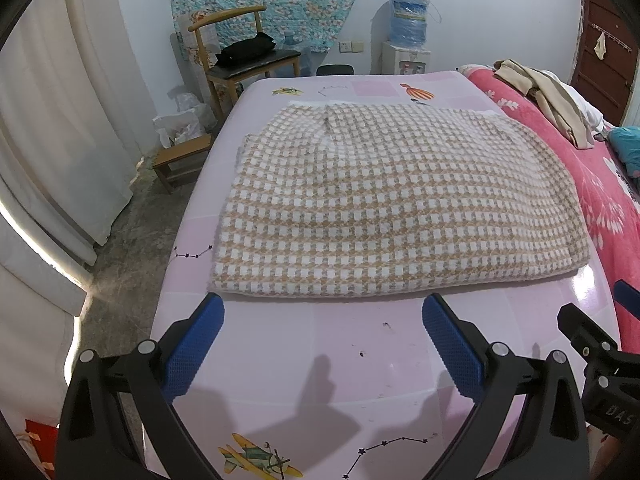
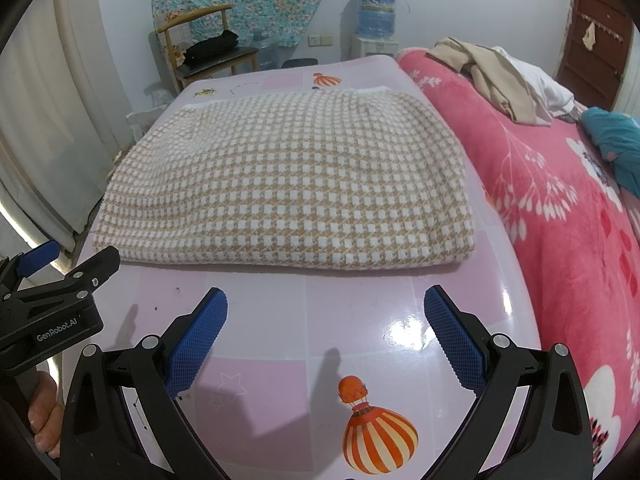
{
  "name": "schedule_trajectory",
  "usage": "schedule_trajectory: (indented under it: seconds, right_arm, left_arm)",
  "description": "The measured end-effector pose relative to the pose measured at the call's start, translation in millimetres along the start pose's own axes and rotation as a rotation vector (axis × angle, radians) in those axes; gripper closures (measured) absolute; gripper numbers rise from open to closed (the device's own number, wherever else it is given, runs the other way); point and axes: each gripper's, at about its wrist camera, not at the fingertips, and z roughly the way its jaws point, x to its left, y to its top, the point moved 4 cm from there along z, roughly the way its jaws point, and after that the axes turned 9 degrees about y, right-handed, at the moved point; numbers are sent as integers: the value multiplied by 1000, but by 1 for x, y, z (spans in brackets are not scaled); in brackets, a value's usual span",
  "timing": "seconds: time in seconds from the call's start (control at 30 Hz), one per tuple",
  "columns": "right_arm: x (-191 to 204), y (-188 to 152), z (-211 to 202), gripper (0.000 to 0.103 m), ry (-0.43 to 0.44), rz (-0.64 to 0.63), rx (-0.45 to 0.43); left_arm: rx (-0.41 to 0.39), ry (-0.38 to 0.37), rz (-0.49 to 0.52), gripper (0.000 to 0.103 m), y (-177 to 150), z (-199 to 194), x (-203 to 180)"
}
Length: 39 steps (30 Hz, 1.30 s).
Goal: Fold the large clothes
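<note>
One folded checked garment (image 1: 384, 208), two grippers' jaws apart, empty.

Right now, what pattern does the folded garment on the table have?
Beige-and-white houndstooth check on the folded garment, clearest in the right wrist view.

Lower left of the right wrist view: the left gripper (image 2: 60, 264) body carries white lettering "GenRobot.AI". Lower right of the left wrist view: the right gripper (image 1: 592, 320) body shows partial letters "DAS".
</note>
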Motion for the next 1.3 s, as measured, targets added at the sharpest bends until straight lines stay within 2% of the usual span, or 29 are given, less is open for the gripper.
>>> schedule_trajectory:
  seconds: [1.3]
  right_arm:
    - [-1, 2, -1, 8, -1, -12, 0]
  left_arm:
    - [-3, -13, -2, 5, 2, -1, 2]
